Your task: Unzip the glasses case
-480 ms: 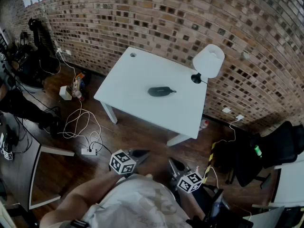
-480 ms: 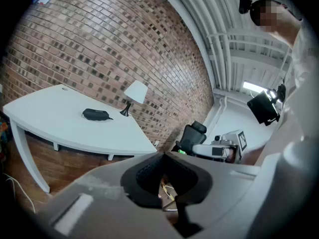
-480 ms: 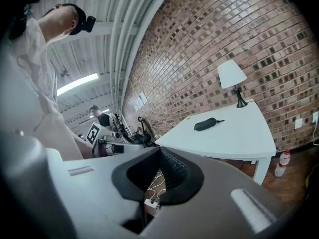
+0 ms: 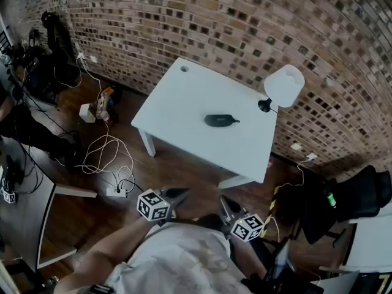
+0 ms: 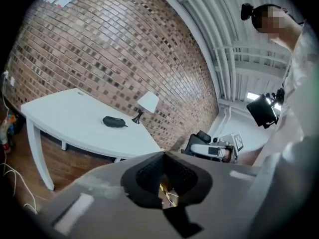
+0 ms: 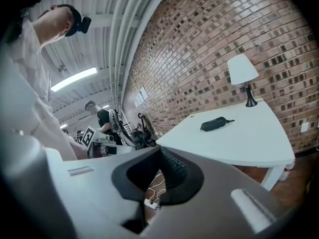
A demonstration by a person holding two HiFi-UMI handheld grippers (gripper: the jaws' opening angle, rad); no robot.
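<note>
Both grippers were closed with nothing between their jaws. The left gripper (image 4: 182, 193) and the right gripper (image 4: 223, 200) were held side by side at the bottom of the head view, just in front of our body and above the wooden floor. In the left gripper view the jaws (image 5: 163, 154) met at the tips, with only floor showing through the gap behind them. The right gripper view showed the same for its jaws (image 6: 159, 151).

The glasses case (image 4: 218, 120) lay flat on the white table (image 4: 177, 100), well apart from both grippers and untouched. It sat toward the wall side, near the black foot of the white-shaded lamp (image 4: 283, 86) but not against it. A short tab or strap stuck out of the end that faced the lamp. Whether the zip was open we could not tell from that far off. Both gripper views showed the case (image 5: 113, 122) (image 6: 213, 124) small and distant on the tabletop.

Compared with half a second before, the table, case and lamp had all slid a little rightward in the head view – the brick wall (image 4: 202, 23) and the loose white cables (image 4: 104, 155) on the floor had shifted with them. The case kept its place on the table. The grippers had hardly moved, and their jaws stayed closed.
</note>
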